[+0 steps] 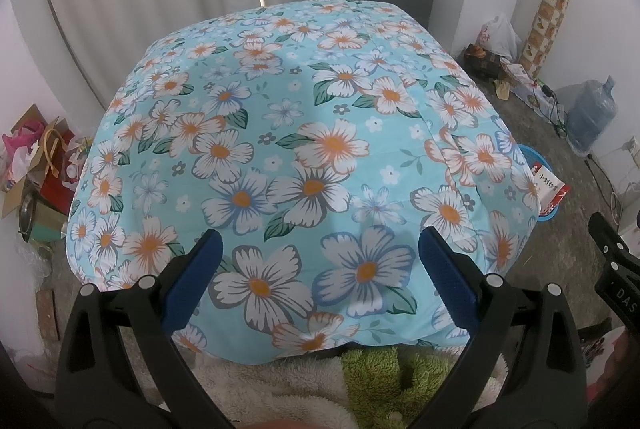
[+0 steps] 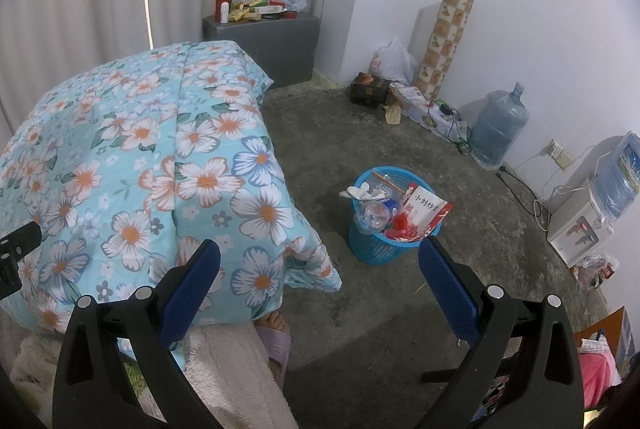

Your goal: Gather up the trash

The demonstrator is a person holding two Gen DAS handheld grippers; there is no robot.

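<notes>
A blue plastic trash basket (image 2: 376,249) stands on the concrete floor right of the table, filled with a red-and-white paper packet (image 2: 426,215), a clear plastic bottle (image 2: 372,215) and white crumpled paper (image 2: 362,193). Its edge shows in the left wrist view (image 1: 534,159). My right gripper (image 2: 320,271) is open and empty, above the floor just in front of the basket. My left gripper (image 1: 320,257) is open and empty over the floral tablecloth (image 1: 288,149).
A grey cabinet (image 2: 276,41) with a red flask and snack packets stands by the curtain. A water jug (image 2: 498,127), cables, boxes and a plastic bag line the right wall. A water dispenser (image 2: 584,225) is at right. Bags and boxes (image 1: 40,165) pile at left.
</notes>
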